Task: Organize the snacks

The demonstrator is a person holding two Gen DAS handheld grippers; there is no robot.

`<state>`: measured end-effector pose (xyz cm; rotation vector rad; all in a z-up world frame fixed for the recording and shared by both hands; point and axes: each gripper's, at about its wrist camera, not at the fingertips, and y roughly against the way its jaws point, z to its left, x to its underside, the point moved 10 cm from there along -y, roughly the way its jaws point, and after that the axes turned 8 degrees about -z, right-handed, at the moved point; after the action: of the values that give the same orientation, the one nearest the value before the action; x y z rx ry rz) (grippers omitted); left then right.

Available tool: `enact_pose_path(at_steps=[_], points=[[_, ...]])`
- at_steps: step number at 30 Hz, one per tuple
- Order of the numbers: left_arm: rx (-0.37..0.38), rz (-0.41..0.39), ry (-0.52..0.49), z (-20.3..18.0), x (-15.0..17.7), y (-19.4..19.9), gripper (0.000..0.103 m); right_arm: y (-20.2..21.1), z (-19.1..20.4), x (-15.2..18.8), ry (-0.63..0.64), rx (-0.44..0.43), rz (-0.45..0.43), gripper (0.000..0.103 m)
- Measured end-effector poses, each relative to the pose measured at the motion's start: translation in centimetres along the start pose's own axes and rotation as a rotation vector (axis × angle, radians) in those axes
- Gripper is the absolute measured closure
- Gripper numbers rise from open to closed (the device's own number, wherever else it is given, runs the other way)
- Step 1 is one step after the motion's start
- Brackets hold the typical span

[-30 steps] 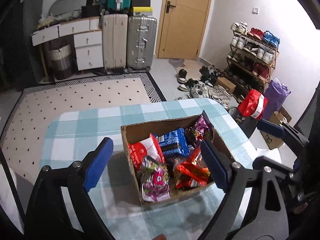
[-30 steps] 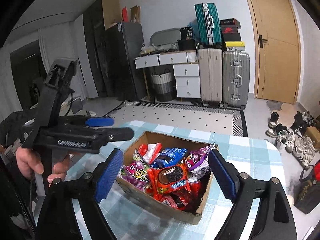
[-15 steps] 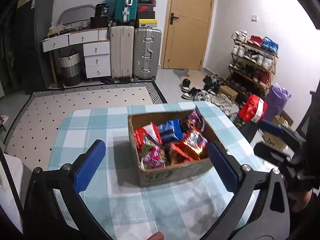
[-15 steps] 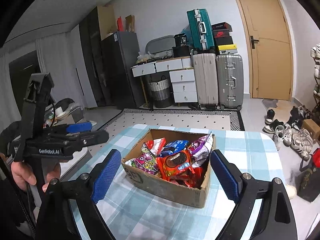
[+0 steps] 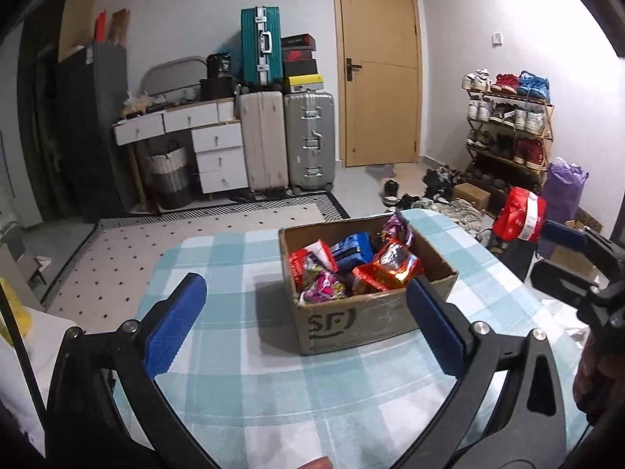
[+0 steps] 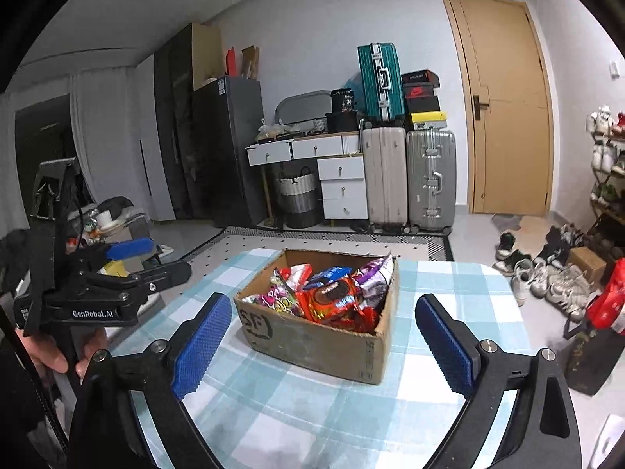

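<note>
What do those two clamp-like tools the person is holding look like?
Both the left gripper and right gripper are matte black plastic frames with silver screws and two blue ribbed pads. White "GenRobot.AI" lettering marks the left one's side.

At frame centre we see a cardboard box (image 5: pixel 353 312) full of snack packets (image 5: pixel 384 269) on the checked tablecloth (image 5: pixel 273 383). Our left gripper (image 5: pixel 308 320) gapes wide across the bottom; the right gripper (image 5: pixel 562 250) shows at the right edge.
</note>
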<state>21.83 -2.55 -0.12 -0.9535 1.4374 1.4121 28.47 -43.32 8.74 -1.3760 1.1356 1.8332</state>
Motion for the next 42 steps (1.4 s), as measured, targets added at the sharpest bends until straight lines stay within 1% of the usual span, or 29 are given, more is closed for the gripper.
enact_pose_path(at_steps=[7,12,18,21,25,28,31,34,35,39,42], points=[[-0.021,-0.03,0.065,1.6,2.6,1.9,0.001,2.2,0.8,2.0,0.013,0.007,-0.026,0.005],[-0.033,-0.035,0.109,3.1,5.3,2.8,0.001,3.6,1.0,3.4,0.024,0.017,-0.04,0.005],[-0.064,-0.076,0.11,4.3,8.4,3.5,0.001,4.5,1.3,4.8,0.033,0.021,-0.06,0.004],[-0.076,-0.08,0.111,4.5,9.9,3.2,0.001,4.7,1.2,5.7,0.044,0.044,-0.066,0.004],[-0.088,-0.09,0.104,4.6,11.4,2.8,0.001,4.6,1.1,6.9,0.039,0.051,-0.071,0.004],[-0.092,-0.115,0.097,4.4,12.0,2.5,0.001,4.2,0.7,7.6,0.053,0.068,-0.075,0.004],[-0.1,-0.113,0.097,4.4,12.4,1.9,0.001,3.5,0.2,8.6,0.058,0.079,-0.07,0.004],[-0.11,-0.105,0.09,4.4,12.8,1.3,0.001,3.2,-0.2,9.1,0.065,0.09,-0.082,0.004],[-0.109,-0.113,0.087,4.3,12.8,1.4,0.001,3.0,-0.2,9.4,0.07,0.092,-0.087,0.004],[-0.115,-0.134,0.03,3.2,12.7,1.4,0.001,2.5,0.0,9.8,0.088,0.088,-0.073,0.004],[-0.117,-0.135,0.026,3.2,12.6,1.4,0.001,2.5,-0.3,9.8,0.085,0.106,-0.074,0.004]])
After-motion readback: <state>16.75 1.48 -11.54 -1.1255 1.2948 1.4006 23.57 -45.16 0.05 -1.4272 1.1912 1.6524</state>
